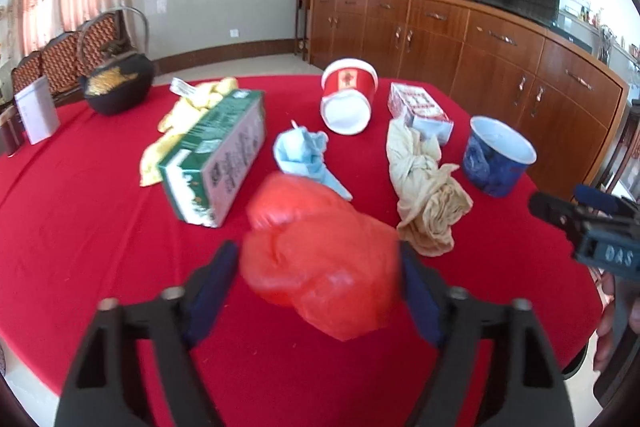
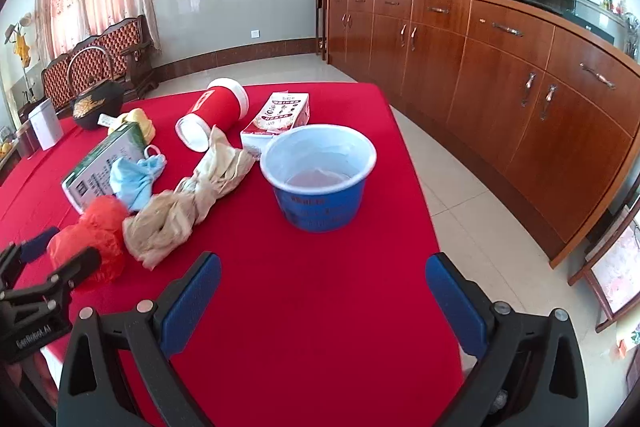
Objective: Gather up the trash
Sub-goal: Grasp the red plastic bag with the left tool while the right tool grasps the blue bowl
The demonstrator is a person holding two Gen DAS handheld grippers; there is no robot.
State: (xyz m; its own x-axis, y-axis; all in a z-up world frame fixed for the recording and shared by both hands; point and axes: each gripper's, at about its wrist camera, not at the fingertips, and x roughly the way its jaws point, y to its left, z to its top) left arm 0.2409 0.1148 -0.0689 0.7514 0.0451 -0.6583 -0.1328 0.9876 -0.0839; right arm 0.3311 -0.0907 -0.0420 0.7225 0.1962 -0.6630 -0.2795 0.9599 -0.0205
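Observation:
A crumpled red plastic bag (image 1: 320, 259) sits between the fingers of my left gripper (image 1: 316, 267), which stands open around it; it also shows in the right wrist view (image 2: 92, 239). Beyond it lie a blue face mask (image 1: 300, 151), a twisted beige plastic bag (image 1: 424, 187), a green-and-white carton (image 1: 216, 155), a yellow bag (image 1: 192, 107), a tipped red cup (image 1: 348, 99), a small red-white carton (image 1: 420, 107) and an upright blue paper bowl (image 2: 320, 179). My right gripper (image 2: 322, 291) is open and empty, short of the blue bowl.
A red cloth covers the table (image 2: 320, 307). A black iron teapot (image 1: 116, 83) and a white box (image 1: 36, 111) stand at the far left. A wooden sideboard (image 2: 500, 75) with a dark TV runs along the right, with tiled floor between.

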